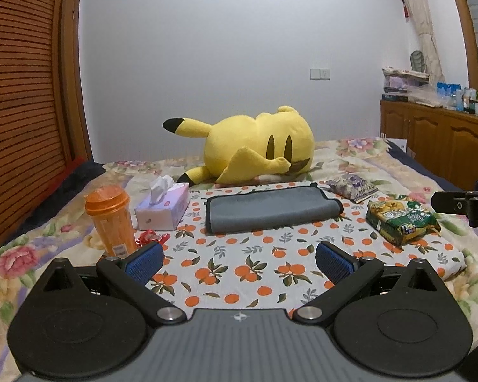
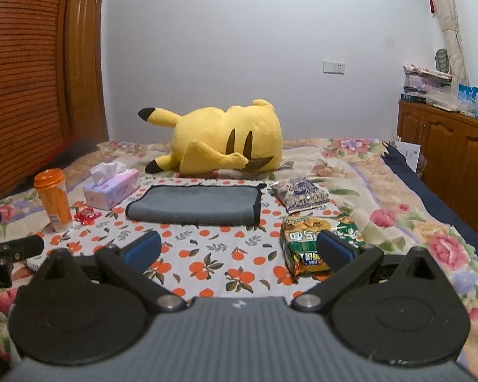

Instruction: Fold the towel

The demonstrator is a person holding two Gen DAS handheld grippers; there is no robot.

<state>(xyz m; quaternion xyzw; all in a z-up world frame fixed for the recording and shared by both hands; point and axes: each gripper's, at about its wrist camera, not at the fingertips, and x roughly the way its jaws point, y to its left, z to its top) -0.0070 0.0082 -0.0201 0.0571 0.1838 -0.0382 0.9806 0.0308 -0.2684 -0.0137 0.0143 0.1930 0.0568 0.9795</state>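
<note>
Lying folded flat: grey towel (image 1: 272,209)

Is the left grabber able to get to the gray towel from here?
Probably yes. The left gripper is open and empty, and only bare orange-print cloth lies between it and the gray towel. The orange bottle stands off to the side.

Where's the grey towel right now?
Both views show the grey towel folded on the orange-print cloth, between the tissue box and the snack packets, before the yellow plush.
</note>
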